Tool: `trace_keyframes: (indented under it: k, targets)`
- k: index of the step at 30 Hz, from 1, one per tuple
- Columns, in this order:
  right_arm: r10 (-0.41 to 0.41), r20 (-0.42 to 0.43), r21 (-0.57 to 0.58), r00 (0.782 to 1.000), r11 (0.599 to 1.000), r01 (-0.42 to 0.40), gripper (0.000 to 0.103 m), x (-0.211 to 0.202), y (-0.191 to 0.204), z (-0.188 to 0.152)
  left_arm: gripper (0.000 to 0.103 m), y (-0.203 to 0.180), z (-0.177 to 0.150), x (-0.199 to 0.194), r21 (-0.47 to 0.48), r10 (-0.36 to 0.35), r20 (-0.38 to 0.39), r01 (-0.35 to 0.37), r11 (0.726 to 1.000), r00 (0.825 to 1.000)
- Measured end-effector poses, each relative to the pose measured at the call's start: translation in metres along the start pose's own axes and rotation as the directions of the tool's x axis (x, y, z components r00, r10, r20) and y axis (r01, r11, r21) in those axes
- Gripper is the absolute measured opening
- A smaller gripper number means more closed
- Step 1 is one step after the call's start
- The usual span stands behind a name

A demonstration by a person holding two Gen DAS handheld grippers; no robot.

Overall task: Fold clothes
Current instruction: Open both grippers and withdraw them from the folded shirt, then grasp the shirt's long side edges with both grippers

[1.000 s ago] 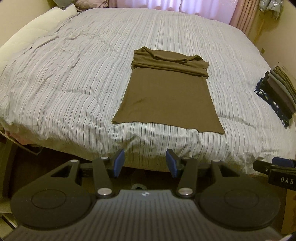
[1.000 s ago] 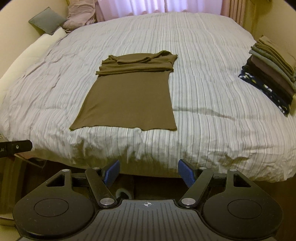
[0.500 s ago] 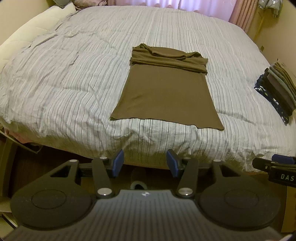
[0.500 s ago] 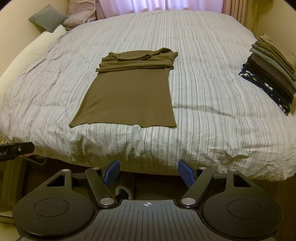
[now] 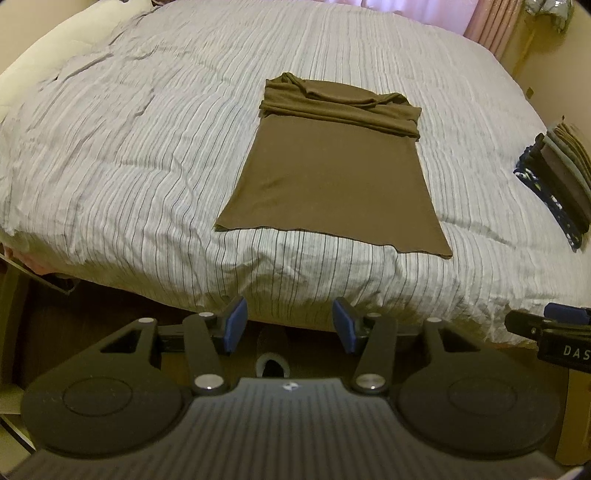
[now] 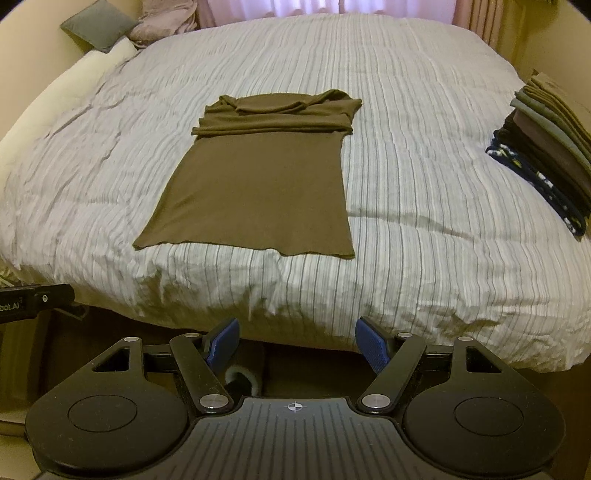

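Note:
An olive-brown garment point(image 5: 332, 177) point(image 6: 258, 184) lies flat on the striped bed, its top part folded down in a band and its hem toward me. My left gripper point(image 5: 290, 325) hangs open below the bed's near edge, short of the hem, with nothing between its blue pads. My right gripper point(image 6: 295, 341) is open too, also off the near edge and empty. Part of the right gripper's body shows at the right edge of the left wrist view, and part of the left gripper's body at the left edge of the right wrist view.
A stack of folded clothes point(image 5: 557, 181) point(image 6: 546, 147) sits at the bed's right side. Pillows point(image 6: 122, 26) lie at the far left corner. The striped duvet point(image 5: 129, 147) point(image 6: 424, 147) drapes over the near edge above a dark floor. A slipper point(image 5: 272, 367) is under the bed edge.
Both grippers have moved slightly closer to the bed, so the garment looks larger. Both stayed open and the garment has not moved.

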State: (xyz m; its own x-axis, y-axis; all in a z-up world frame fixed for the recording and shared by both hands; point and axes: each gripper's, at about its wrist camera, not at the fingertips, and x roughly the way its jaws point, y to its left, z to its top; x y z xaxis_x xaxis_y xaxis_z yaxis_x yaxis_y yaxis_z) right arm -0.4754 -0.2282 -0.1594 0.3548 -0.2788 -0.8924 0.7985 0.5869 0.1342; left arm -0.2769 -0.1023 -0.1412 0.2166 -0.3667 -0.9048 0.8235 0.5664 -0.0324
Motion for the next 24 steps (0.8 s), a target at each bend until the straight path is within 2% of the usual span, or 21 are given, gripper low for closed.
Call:
trace_keyframes:
  k: [10,18,20,24]
  targets:
    - [0.004,-0.02,0.043,1.0,0.999,-0.003,0.073,0.026,-0.01,0.021,0.048,0.009,0.028,0.042,0.0,0.0,-0.039,0.0,1.0,0.999]
    - [0.002,-0.062,0.186,0.998,0.982,0.01,0.073,0.071,-0.044,0.05,0.048,0.022,0.073,0.097,0.013,-0.025,-0.077,0.026,1.0,0.997]
    - [0.002,-0.057,0.214,0.998,0.977,0.01,0.073,0.08,-0.052,0.059,0.048,0.026,0.088,0.11,0.018,-0.047,-0.067,0.049,0.999,0.997]
    - [-0.003,-0.007,0.221,1.0,0.975,0.005,0.073,0.095,-0.064,0.08,0.047,0.043,0.113,0.141,0.009,-0.144,-0.044,0.144,0.989,0.989]
